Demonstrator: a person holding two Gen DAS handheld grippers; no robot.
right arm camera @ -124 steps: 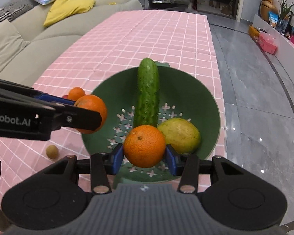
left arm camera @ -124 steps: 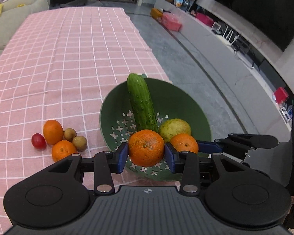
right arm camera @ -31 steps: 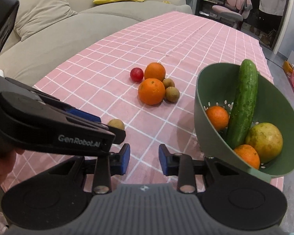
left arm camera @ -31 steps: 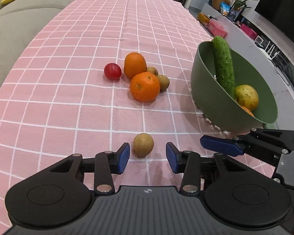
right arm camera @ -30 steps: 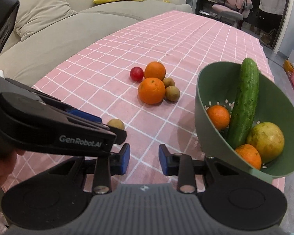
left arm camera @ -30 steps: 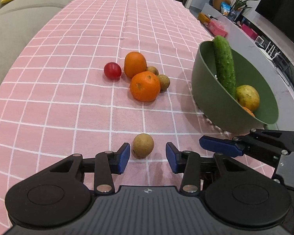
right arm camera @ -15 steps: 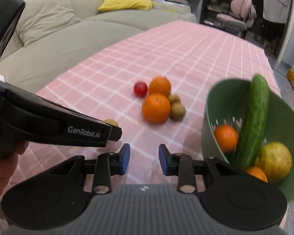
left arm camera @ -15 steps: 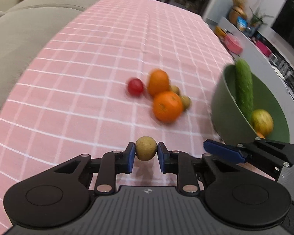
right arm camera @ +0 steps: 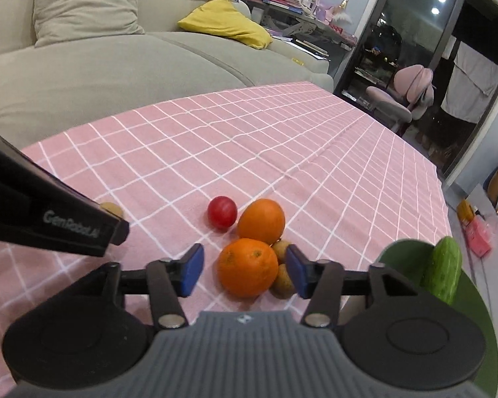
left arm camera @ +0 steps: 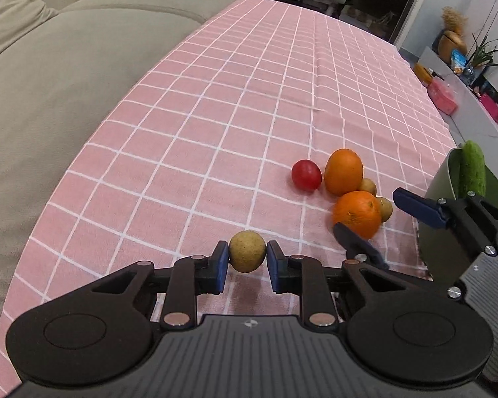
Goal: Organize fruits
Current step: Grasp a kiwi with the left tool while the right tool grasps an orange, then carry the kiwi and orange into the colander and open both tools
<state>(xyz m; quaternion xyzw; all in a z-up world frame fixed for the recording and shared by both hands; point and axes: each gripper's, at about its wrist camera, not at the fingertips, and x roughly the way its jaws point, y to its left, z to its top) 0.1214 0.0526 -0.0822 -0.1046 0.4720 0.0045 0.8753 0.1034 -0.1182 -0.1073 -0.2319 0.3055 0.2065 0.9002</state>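
Observation:
My left gripper (left arm camera: pixel 247 262) is shut on a small brown kiwi (left arm camera: pixel 247 251) just above the pink checked cloth. My right gripper (right arm camera: pixel 244 270) is open around the near orange (right arm camera: pixel 248 267), with its pads on either side. Behind that orange lie a second orange (right arm camera: pixel 261 220), a red tomato (right arm camera: pixel 222 213) and two small brown kiwis (right arm camera: pixel 283 281). In the left wrist view the near orange (left arm camera: pixel 357 214), far orange (left arm camera: pixel 343 170) and tomato (left arm camera: pixel 306 174) lie right of centre. The green bowl (right arm camera: pixel 396 255) with a cucumber (right arm camera: pixel 443 270) stands at the right.
A beige sofa (right arm camera: pixel 83 73) with a yellow cushion (right arm camera: pixel 225 23) runs along the table's left side. The pink checked tablecloth (left arm camera: pixel 249 99) stretches far back. A pink chair (right arm camera: pixel 408 96) stands beyond the far end.
My left gripper has kept hold of the kiwi and turned left. My right gripper has opened wider and moved forward around the near orange; the bowl has slid to the right edge.

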